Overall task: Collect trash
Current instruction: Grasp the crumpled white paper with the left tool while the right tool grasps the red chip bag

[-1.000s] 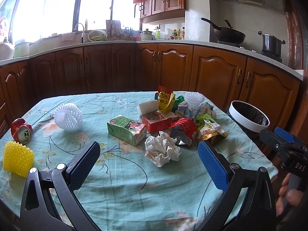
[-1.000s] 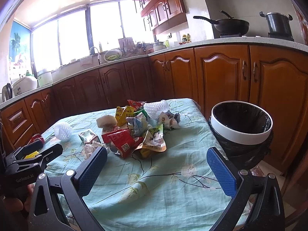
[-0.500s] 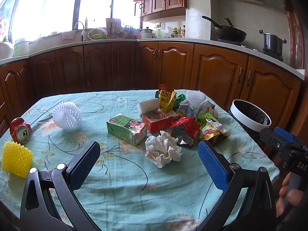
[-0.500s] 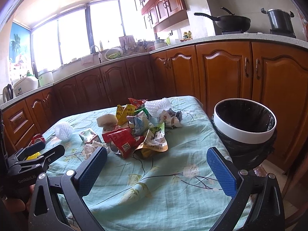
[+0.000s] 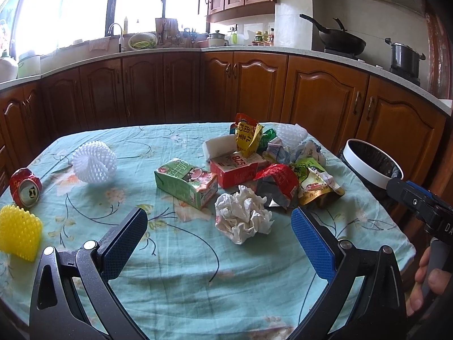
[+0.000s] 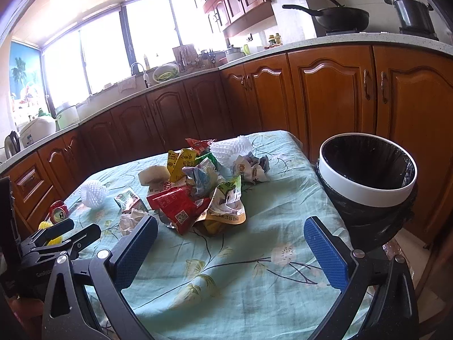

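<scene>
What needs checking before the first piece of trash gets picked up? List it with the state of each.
1. Left gripper open and empty: ok.
2. Right gripper open and empty: ok.
3. Crumpled white paper lies between and just ahead of the left gripper's fingers, nothing on top of it: ok.
4. Trash bin lined with a black bag, mouth unobstructed, standing beside the table's right edge: ok.
5. Room left inside the bin: cannot tell, its bottom is dark.
6. Crushed red can and yellow foam net lie apart from the pile, at the left edge: ok.
</scene>
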Demonstrator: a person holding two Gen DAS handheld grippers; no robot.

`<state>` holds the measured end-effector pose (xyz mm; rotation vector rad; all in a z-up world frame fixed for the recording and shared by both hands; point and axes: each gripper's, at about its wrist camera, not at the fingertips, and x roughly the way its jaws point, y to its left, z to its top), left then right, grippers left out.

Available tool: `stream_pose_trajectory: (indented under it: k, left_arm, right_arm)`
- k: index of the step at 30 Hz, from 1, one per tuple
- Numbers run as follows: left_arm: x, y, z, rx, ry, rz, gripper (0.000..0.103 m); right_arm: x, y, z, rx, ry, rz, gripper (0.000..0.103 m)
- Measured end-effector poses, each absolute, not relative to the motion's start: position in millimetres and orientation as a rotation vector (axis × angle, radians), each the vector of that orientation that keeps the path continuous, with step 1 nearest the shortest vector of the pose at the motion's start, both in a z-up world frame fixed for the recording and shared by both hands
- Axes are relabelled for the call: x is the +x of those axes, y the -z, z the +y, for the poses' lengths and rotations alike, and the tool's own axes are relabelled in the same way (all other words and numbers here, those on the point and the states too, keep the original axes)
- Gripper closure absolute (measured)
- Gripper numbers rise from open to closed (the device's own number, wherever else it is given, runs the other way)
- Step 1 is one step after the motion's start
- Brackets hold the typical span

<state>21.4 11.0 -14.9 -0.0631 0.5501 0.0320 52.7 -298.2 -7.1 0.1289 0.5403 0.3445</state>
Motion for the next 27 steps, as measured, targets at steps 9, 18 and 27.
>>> stream_pose_trajectory:
  k: [9,18,27]
  left_arm:
    - [48.3,26.8,17.3,-0.115,-0.005,0.652,0.002]
    - [80.6,38.4,13.2,-0.121,0.024,0.743,0.017]
    - [106.6,53.1,8.5,-0.128,0.100,0.822,0.050]
  right_arm:
    - [88.1,14.0,-297.6,0.178,-0.377,0.626,0.002]
    - [116.1,19.4,-265.5,0.182,-0.503,0.703,0.031]
    - [148.0,38.5,-224.3,0.138,-0.585,0.795,0.050]
